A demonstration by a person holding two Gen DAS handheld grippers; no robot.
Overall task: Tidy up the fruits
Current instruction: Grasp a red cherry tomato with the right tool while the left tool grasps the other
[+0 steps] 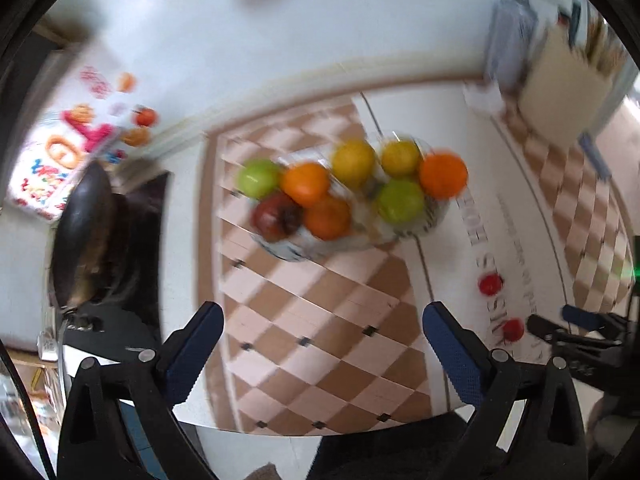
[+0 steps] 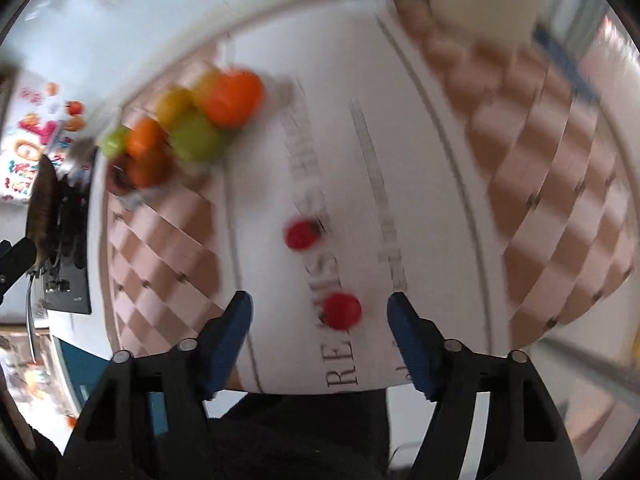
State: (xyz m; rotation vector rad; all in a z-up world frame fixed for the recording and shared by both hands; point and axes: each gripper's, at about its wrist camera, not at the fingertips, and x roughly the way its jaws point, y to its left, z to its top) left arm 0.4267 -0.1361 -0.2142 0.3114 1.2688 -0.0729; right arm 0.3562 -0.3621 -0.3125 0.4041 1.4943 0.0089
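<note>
A clear bowl (image 1: 416,232) on the checkered tablecloth holds several fruits: oranges (image 1: 306,184), green apples (image 1: 400,201), yellow ones (image 1: 353,162) and a dark red one (image 1: 276,216). The pile also shows in the right wrist view (image 2: 192,136). Two small red fruits lie loose on the white cloth, one farther (image 2: 302,234) and one nearer (image 2: 342,311); both also show in the left wrist view, the farther (image 1: 491,284) and the nearer (image 1: 513,329). My left gripper (image 1: 322,320) is open and empty, short of the bowl. My right gripper (image 2: 320,308) is open with the nearer red fruit between its fingers, untouched.
A dark wok (image 1: 82,236) sits on a stove at the left. A colourful box (image 1: 60,148) stands behind it. A beige box (image 1: 560,84) stands at the back right. The table's front edge (image 1: 320,430) runs just ahead of my left gripper.
</note>
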